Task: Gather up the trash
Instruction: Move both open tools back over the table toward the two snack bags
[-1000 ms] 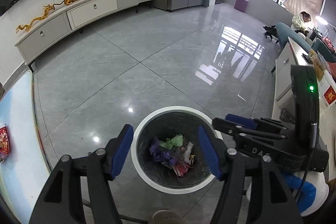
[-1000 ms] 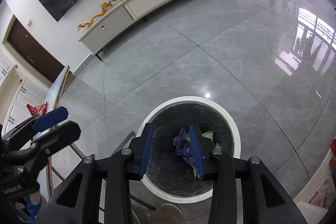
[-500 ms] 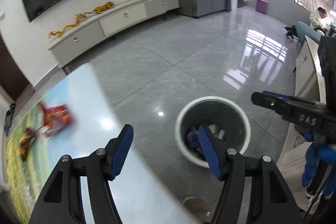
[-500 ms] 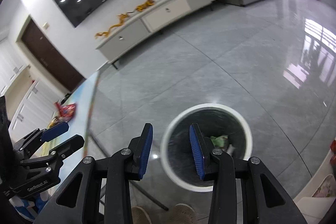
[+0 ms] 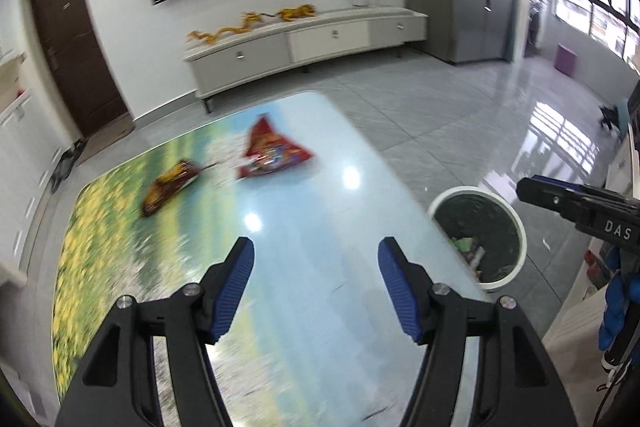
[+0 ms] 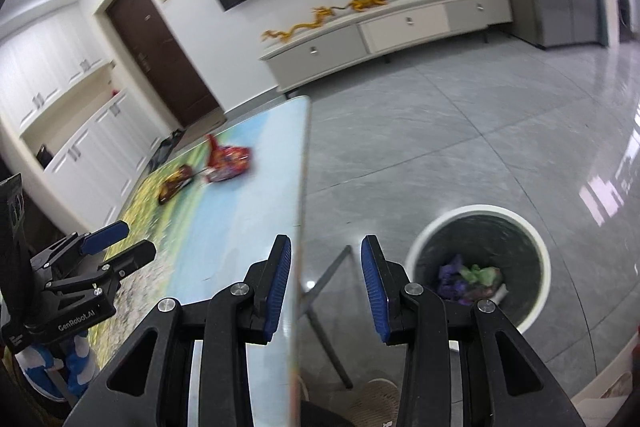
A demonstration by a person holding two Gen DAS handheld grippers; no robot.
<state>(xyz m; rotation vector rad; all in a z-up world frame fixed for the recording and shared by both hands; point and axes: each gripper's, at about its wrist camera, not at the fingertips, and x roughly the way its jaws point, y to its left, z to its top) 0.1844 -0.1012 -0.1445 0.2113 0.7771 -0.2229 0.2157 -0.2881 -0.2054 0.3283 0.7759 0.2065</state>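
Observation:
A red snack bag (image 5: 274,153) and a brown-and-yellow wrapper (image 5: 170,187) lie on the far part of the picture-printed table (image 5: 304,267). Both also show in the right wrist view, the bag (image 6: 228,163) and the wrapper (image 6: 176,185). My left gripper (image 5: 316,287) is open and empty above the near part of the table. My right gripper (image 6: 326,287) is open and empty over the table's right edge. A white-rimmed trash bin (image 5: 478,233) with several scraps inside stands on the floor right of the table; it also shows in the right wrist view (image 6: 480,263).
A long white TV cabinet (image 5: 308,43) with a gold dragon ornament stands along the far wall under a big screen. A dark door (image 5: 72,47) is at the left. Grey glossy floor tiles (image 6: 460,131) lie beyond the table. White cupboards (image 6: 80,131) line the left wall.
Both grippers have swung left and up from over the bin to the table. The bin has shifted to the right of both views, and the table with its wrappers has come into view.

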